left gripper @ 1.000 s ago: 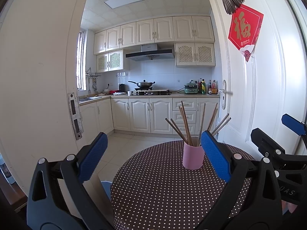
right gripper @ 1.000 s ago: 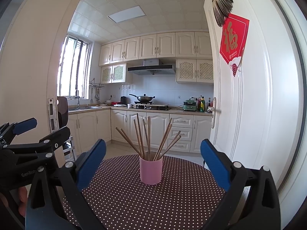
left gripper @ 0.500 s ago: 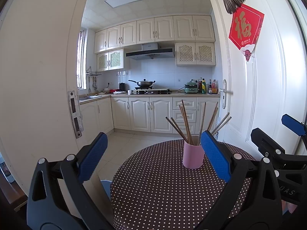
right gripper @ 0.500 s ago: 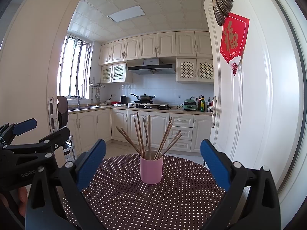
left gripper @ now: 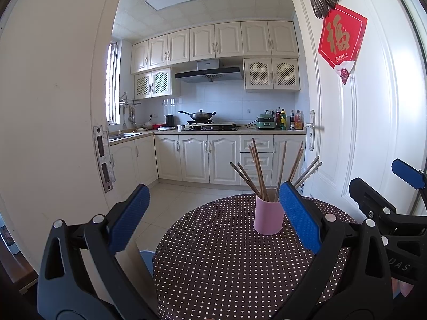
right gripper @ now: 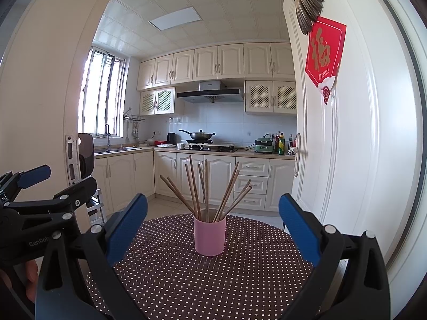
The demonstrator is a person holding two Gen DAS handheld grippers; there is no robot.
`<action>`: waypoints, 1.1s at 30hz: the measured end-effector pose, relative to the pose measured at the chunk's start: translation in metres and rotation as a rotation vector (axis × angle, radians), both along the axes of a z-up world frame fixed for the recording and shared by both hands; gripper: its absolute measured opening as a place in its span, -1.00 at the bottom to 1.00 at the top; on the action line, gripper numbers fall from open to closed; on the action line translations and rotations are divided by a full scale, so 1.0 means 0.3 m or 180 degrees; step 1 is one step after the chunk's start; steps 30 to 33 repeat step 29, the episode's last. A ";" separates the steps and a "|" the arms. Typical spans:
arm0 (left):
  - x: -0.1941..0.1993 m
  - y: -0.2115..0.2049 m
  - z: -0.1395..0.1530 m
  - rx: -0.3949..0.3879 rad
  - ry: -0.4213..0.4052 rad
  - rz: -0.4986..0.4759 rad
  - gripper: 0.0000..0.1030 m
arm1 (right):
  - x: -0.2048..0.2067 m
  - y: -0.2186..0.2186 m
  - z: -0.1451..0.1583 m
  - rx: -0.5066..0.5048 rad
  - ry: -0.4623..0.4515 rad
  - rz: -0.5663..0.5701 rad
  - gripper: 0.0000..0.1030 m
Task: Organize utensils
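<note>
A pink cup (right gripper: 210,236) stands upright on a round table with a brown polka-dot cloth (right gripper: 202,274). Several brown chopsticks (right gripper: 206,192) fan out of it. In the left wrist view the same cup (left gripper: 268,217) stands right of centre, partly behind my right-hand blue pad, with its chopsticks (left gripper: 259,173) spread above. My left gripper (left gripper: 213,218) is open and empty, short of the cup. My right gripper (right gripper: 213,226) is open too, its fingers wide either side of the cup but nearer to me. Each gripper shows at the edge of the other's view.
A white door (right gripper: 347,133) with a red paper decoration (right gripper: 324,56) stands open at the right, close to the table. A white wall and door frame (left gripper: 53,106) are at the left. Beyond lies a kitchen with cream cabinets (left gripper: 208,160) and a wok (left gripper: 200,115).
Both views have shifted only very slightly. The cup, chopsticks and both open grippers stay as they were.
</note>
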State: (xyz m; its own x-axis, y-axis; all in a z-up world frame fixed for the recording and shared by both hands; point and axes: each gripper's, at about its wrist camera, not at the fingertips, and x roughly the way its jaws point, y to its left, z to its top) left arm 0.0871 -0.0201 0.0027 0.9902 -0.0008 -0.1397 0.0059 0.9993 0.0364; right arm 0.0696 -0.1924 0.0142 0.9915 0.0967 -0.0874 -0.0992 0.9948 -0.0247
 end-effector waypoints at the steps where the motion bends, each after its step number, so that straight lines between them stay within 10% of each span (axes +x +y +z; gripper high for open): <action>1: 0.001 0.000 -0.001 -0.0001 0.0001 -0.0001 0.86 | -0.002 0.001 0.000 -0.0003 -0.0003 -0.0005 0.84; 33: 0.014 -0.030 -0.020 0.0053 -0.0022 0.0055 0.86 | 0.015 -0.008 -0.017 0.0017 0.0047 -0.0020 0.84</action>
